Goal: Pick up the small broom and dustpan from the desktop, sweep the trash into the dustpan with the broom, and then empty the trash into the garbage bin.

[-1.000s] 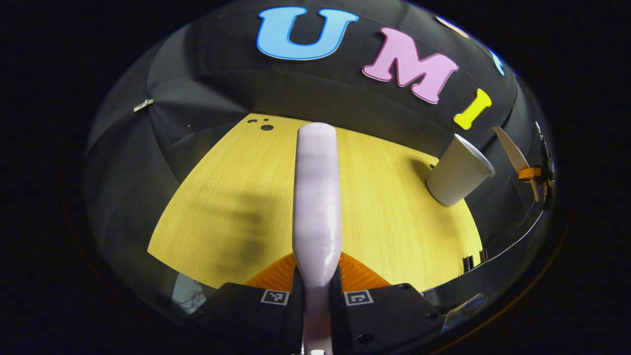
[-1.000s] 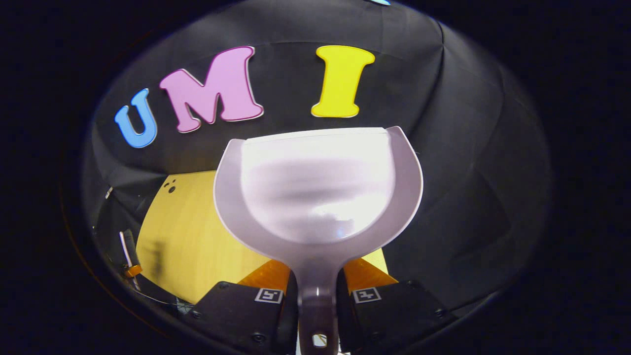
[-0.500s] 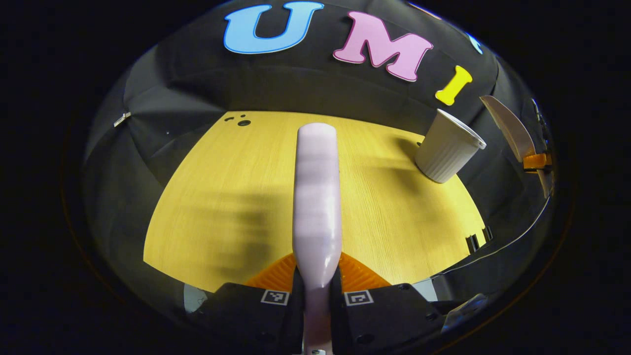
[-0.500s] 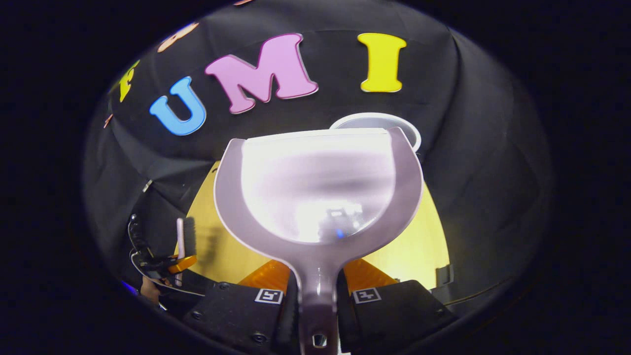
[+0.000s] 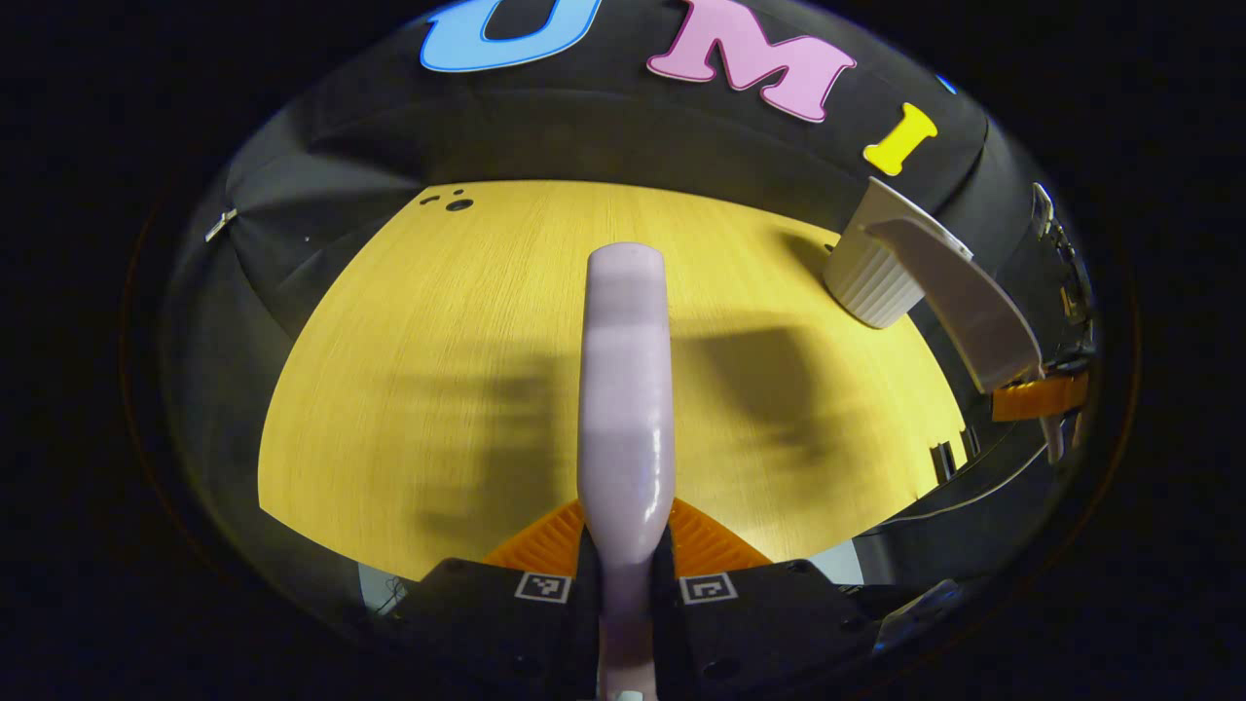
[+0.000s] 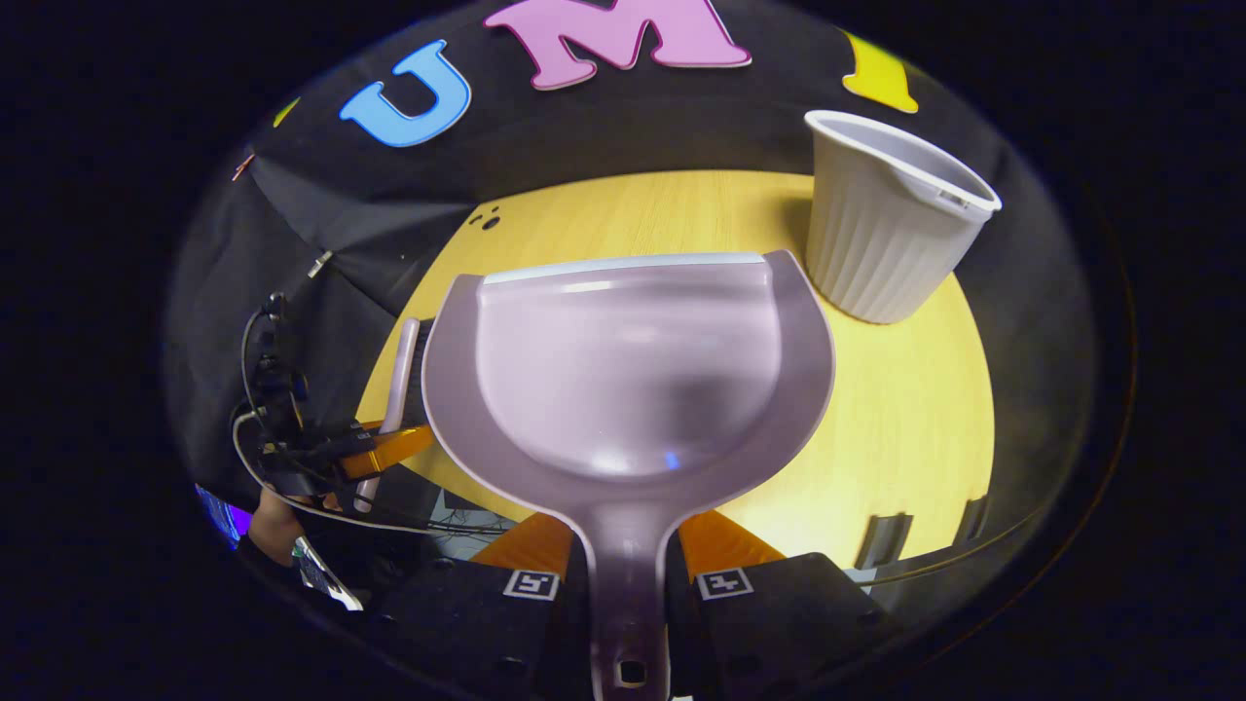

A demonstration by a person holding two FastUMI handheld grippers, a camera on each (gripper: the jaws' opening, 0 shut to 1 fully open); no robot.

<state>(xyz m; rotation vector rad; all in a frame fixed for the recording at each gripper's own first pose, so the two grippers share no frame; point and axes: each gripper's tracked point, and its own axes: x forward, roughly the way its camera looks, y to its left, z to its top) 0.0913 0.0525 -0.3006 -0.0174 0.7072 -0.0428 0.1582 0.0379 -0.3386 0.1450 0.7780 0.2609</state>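
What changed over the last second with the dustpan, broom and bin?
The dustpan tipped down toward the desktop: a second ago it faced the booth wall; now the garbage bin stands beyond its front right corner. In the left gripper view, more desktop shows and the dustpan's edge crosses the bin. Unchanged: the right jaws clamp the dustpan's handle, the left jaws clamp the broom.

The light is bright on the yellow desk (image 5: 409,389) and dim on the cloth wall around it. Big soft shadows lie on the desk in the left gripper view, smeared and fuzzy at their edges. The broom handle (image 5: 626,389) has a shiny spot near its low end and looks a bit blurry. In the right gripper view the dustpan (image 6: 628,389) glows pale, with a small bright glint low in its bowl. Straight lines bend near the round edges, and the bin (image 6: 881,229) leans outward.
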